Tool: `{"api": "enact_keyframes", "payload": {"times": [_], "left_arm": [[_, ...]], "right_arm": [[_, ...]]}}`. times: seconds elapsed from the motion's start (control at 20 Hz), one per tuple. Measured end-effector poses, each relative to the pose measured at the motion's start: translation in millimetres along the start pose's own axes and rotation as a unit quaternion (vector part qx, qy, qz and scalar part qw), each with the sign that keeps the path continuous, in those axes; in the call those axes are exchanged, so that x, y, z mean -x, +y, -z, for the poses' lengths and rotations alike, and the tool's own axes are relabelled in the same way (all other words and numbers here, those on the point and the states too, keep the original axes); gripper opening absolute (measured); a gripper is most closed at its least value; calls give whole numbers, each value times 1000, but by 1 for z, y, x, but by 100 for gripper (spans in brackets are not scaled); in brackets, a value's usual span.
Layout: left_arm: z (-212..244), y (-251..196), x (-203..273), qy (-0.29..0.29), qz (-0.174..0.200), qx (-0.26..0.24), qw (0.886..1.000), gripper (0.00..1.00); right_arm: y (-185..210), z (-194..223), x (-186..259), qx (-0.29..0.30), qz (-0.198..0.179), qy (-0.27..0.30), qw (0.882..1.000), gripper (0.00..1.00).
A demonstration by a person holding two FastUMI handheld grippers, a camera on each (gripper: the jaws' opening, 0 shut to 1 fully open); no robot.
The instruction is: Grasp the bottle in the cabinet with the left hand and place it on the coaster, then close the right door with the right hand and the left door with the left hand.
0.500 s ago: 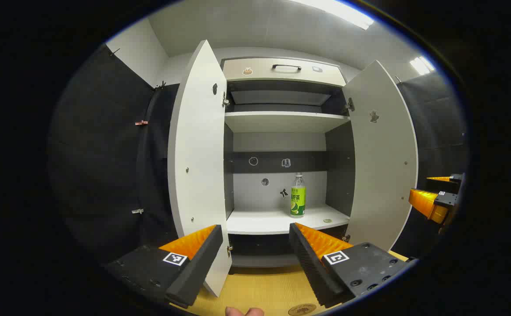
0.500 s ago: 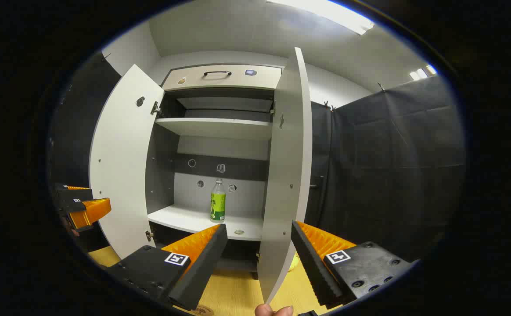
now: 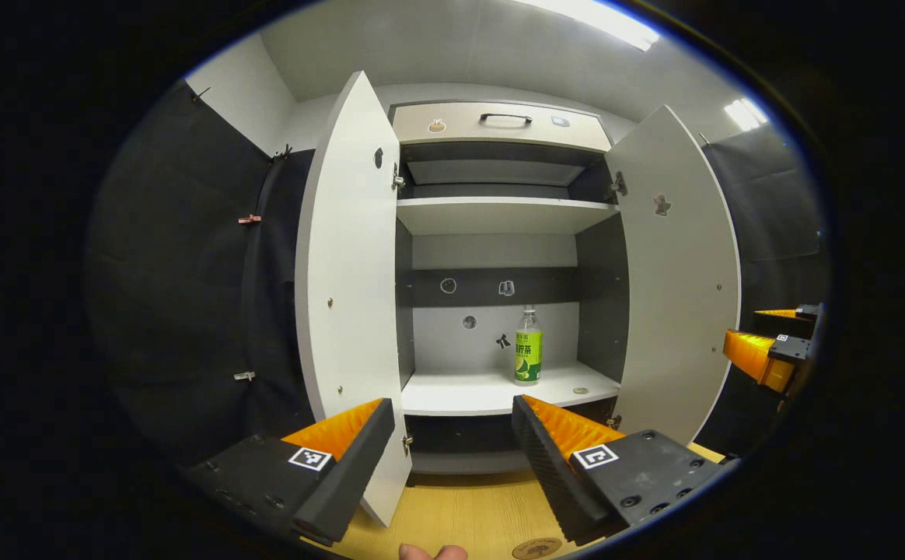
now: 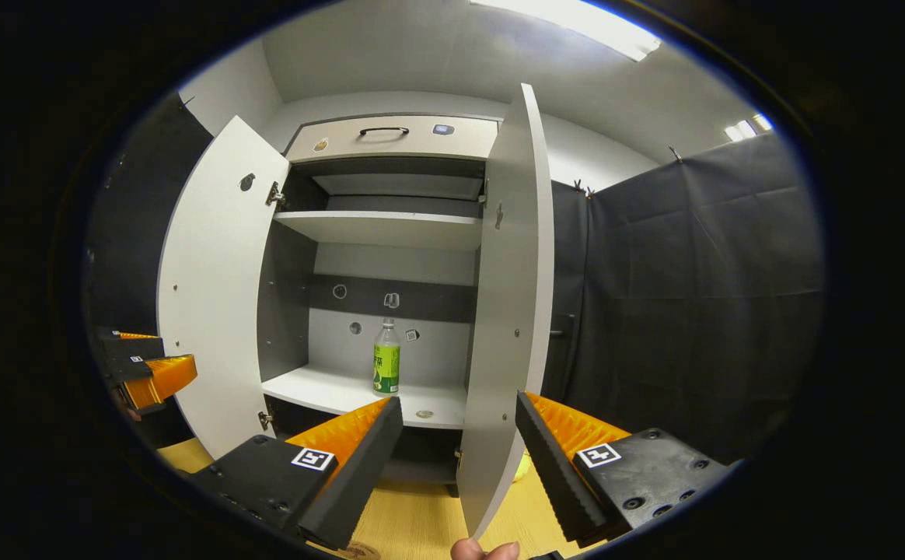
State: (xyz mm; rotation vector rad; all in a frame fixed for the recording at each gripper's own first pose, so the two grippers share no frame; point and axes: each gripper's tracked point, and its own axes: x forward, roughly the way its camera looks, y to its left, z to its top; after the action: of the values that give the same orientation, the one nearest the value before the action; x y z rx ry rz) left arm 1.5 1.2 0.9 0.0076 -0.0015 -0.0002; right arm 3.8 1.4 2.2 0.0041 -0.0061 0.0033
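Standing upright on the cabinet shelf (image 3: 491, 389), the clear green-labelled bottle (image 3: 528, 346) faces both released hand-held grippers.

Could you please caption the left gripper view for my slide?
Open left gripper faces the open cabinet, green-labelled bottle upright on its lower shelf.

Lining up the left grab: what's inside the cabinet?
On the lower shelf stands one upright bottle with a small round object beside it. The upper shelf looks bare; its top surface is hidden.
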Motion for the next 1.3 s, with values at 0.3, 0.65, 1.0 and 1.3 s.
{"api": "enact_keyframes", "payload": {"times": [0.3,0.65,1.0,1.3], "left_arm": [[0,-2,-2,0,3,1,1000,97],[-2,-42,-26,-1,45,13,999,97],[3,-114,-92,0,97,15,995,97],[8,-157,-167,-7,99,12,995,97]], "right_arm": [[1,-7,3,-6,-2,-6,1000,97],[-25,-15,12,-19,8,-14,1000,97],[-94,-3,21,-16,57,-4,998,97],[-141,10,21,-21,86,6,996,97]]}}
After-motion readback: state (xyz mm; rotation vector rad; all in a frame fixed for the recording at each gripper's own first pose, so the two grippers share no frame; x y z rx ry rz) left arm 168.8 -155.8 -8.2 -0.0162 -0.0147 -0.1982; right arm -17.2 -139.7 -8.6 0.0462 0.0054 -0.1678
